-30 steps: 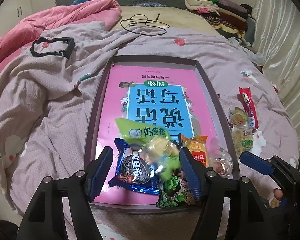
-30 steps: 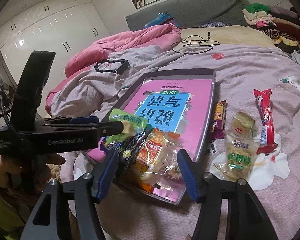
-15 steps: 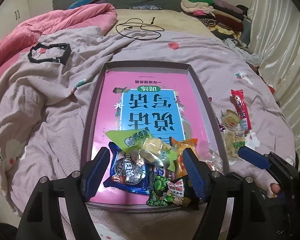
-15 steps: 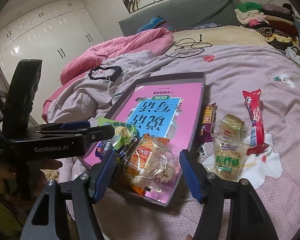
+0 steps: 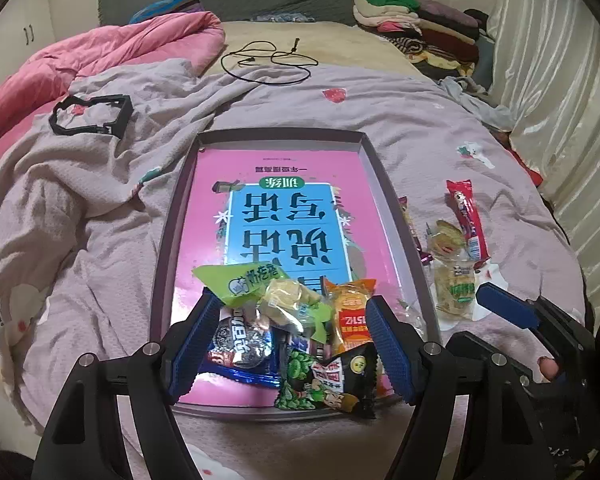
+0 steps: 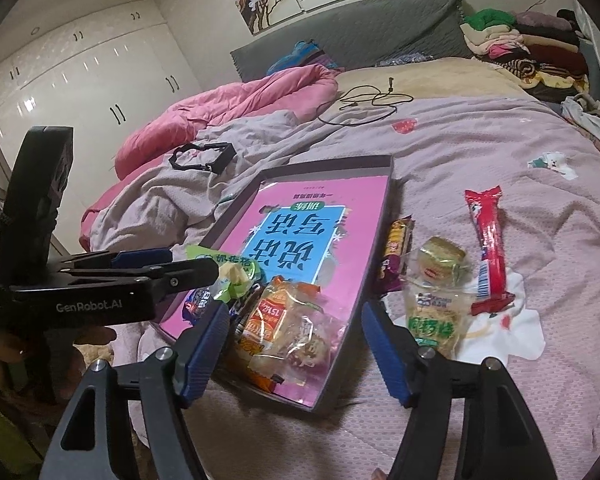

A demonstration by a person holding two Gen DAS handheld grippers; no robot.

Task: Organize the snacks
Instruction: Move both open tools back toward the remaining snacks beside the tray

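A shallow grey box [image 5: 384, 184] with a pink and blue printed bottom lies on the bed; it also shows in the right wrist view [image 6: 384, 216]. Several snack packets are piled at its near end: a green packet [image 5: 240, 282], a blue cookie packet [image 5: 240, 340], an orange packet [image 5: 352, 316], a green pea packet [image 5: 320, 384]. My left gripper [image 5: 290, 344] is open above this pile and holds nothing. My right gripper [image 6: 296, 352] is open over the box's near corner, above the orange packet [image 6: 268, 316]. On the sheet right of the box lie a red sausage stick [image 6: 488, 248], a clear noodle packet [image 6: 436, 312] and a purple packet [image 6: 396, 252].
A black plastic frame [image 5: 92, 118] and a black cable [image 5: 268, 60] lie on the lilac sheet farther back. A pink quilt [image 5: 100, 52] is bunched at the far left. Folded clothes [image 5: 416, 20] are stacked at the far right by a curtain.
The green packet has dropped from my left gripper onto the pile in the box. Both grippers have drawn back a little toward me.
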